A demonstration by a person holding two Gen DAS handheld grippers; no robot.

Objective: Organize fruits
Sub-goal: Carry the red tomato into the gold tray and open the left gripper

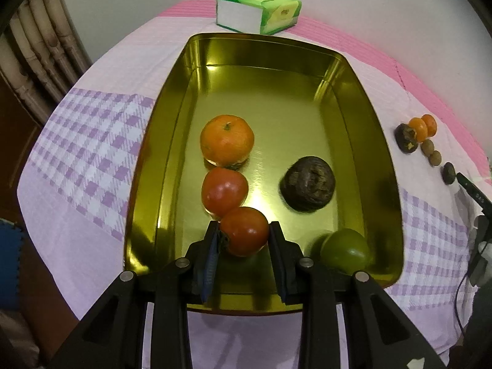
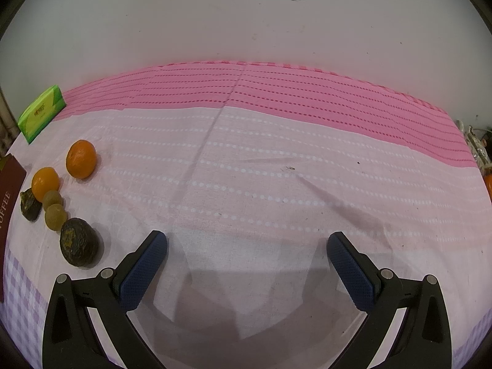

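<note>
Left tool (image 1: 244,230) pinches a glossy round tomato (image 1: 244,230) over the golden metal tray (image 1: 381,160).

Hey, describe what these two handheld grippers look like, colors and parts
Both the left gripper and right gripper have matte black angular linkage arms with triangular cutouts and round silver pivot pins. Their fingers carry dark blue, dimple-textured rubber pads.

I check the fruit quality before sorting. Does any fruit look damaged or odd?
Yes. The dark fruit on the cloth beside the right gripper is wrinkled, with yellow-orange patches, so it may be spoiled. The dark fruit in the tray looks shrivelled too. The tomato between the left gripper's fingers looks sound.
</note>
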